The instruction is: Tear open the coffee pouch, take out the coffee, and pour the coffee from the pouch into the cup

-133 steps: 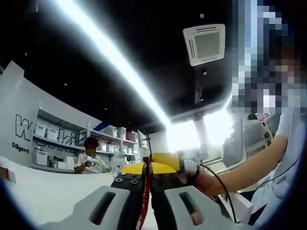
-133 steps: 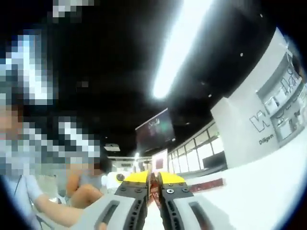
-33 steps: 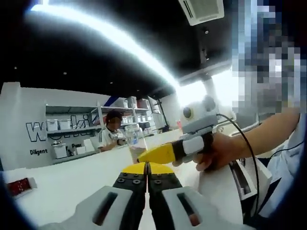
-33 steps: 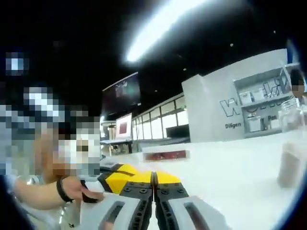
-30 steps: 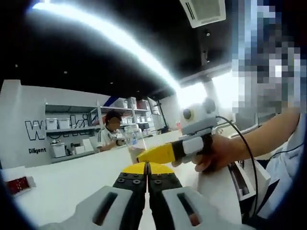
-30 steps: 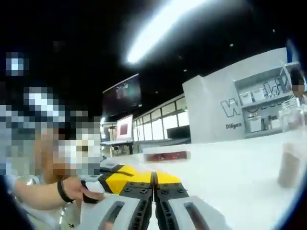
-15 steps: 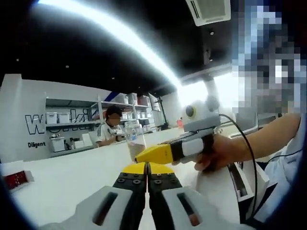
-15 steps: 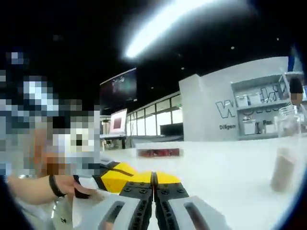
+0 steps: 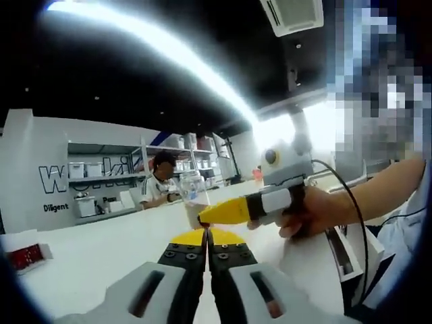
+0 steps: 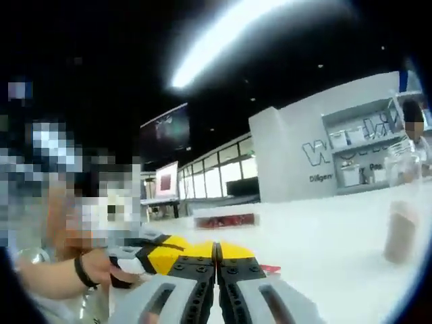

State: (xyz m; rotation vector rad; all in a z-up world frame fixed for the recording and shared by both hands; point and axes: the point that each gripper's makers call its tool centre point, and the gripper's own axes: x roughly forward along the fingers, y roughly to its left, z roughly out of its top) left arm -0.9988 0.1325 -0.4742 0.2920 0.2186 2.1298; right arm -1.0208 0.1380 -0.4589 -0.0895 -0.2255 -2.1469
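Over a white table (image 9: 88, 250), 2 hand-held grippers sit low and level with their jaws pressed together — the task looks to be at or near its close, judging by the clear cup (image 10: 399, 233) already holding a brown layer at its bottom. In the left gripper view the left gripper (image 9: 206, 237) has its yellow tips shut with nothing seen between them, and the right gripper (image 9: 204, 217), held in a hand (image 9: 312, 212), comes in from the right with its tip just in front of the cup (image 9: 194, 202). In the right gripper view the right gripper (image 10: 217, 251) is also closed — a thin red sliver shows beside its right jaw (whether that is pouch scrap lying on the table or something pinched, the pictures cannot settle). The left gripper (image 10: 156, 251) lies just to its left. A flat red pack (image 10: 224, 220) rests on the table beyond, well apart from the cup. If any coffee is left to pour, the next move calls for bringing a pouch over the cup's mouth; otherwise, setting the tools down
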